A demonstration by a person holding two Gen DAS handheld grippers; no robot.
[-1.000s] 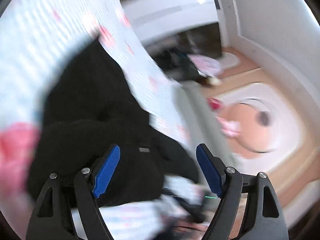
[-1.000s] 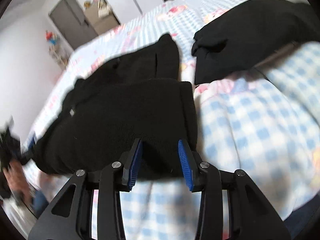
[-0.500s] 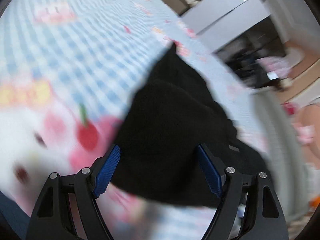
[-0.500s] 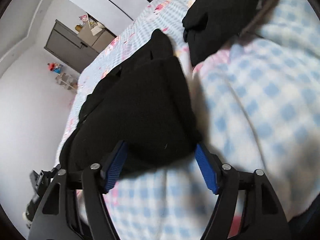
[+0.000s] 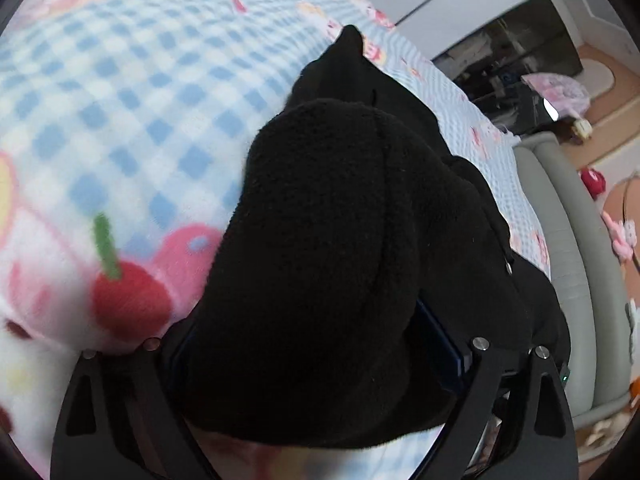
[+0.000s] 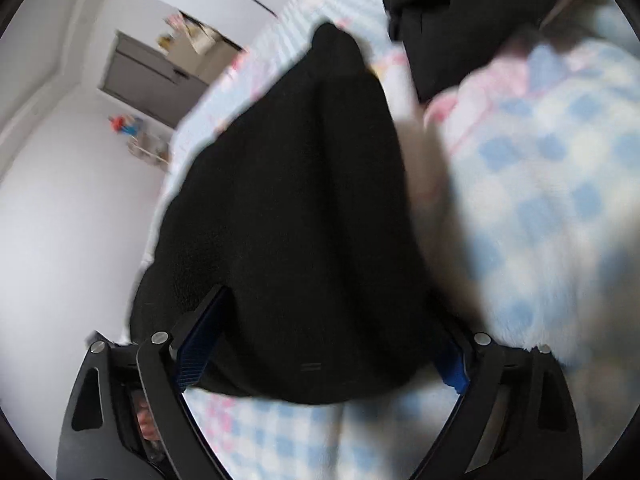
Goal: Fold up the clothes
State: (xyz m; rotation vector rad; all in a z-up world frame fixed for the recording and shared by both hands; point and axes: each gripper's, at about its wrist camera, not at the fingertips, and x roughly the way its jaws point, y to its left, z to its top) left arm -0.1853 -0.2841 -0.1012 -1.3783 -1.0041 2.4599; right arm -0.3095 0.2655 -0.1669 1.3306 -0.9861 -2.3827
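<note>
The black fleece [image 5: 320, 240] lay on the bed [image 5: 120, 100], its long axis running from each gripper toward 12 o'clock, tapering to a point far up. Its near hem sat between the spread fingers of both the left gripper [image 5: 312, 344] and the right gripper [image 6: 320, 344]; both stood wide, around the cloth but not clamped, equally near. A second dark garment [image 6: 460, 20] lay at 1 o'clock. The checked blanket looked soft; a white wall [image 6: 60, 200] and wooden floor [image 5: 616, 208] bordered the bed.

You see a black garment [image 5: 320, 248] of matt, fuzzy fleece. The checked blanket [image 5: 120, 92] looks soft and plush. Your gripper frames are smooth black plastic.
</note>
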